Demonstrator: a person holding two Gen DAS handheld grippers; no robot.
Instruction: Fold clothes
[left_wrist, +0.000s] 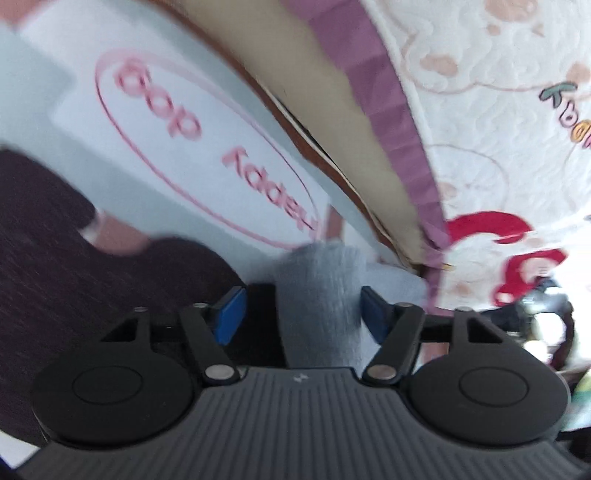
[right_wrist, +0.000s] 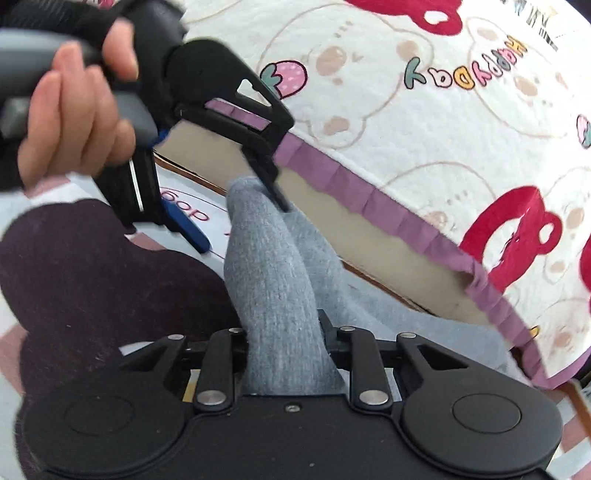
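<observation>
A grey knit garment (right_wrist: 273, 266) stretches as a bunched strip between the two grippers, above the floor beside the bed. My right gripper (right_wrist: 286, 343) is shut on its near end; the cloth hides the pads. In the right wrist view a hand holds my left gripper (right_wrist: 236, 210), whose blue finger (right_wrist: 188, 229) and dark finger stand either side of the strip's far end. In the left wrist view the left gripper (left_wrist: 301, 314) is open, with blue pads (left_wrist: 231, 314) wide apart. The grey garment (left_wrist: 321, 295) lies between them, against the right pad only.
A bed with a white bear-print quilt (right_wrist: 424, 129) and purple frill (right_wrist: 388, 206) fills the right side. A pale floor mat with pink lettering (left_wrist: 192, 140) lies below. Dark maroon cloth (right_wrist: 92, 280) sits at the lower left.
</observation>
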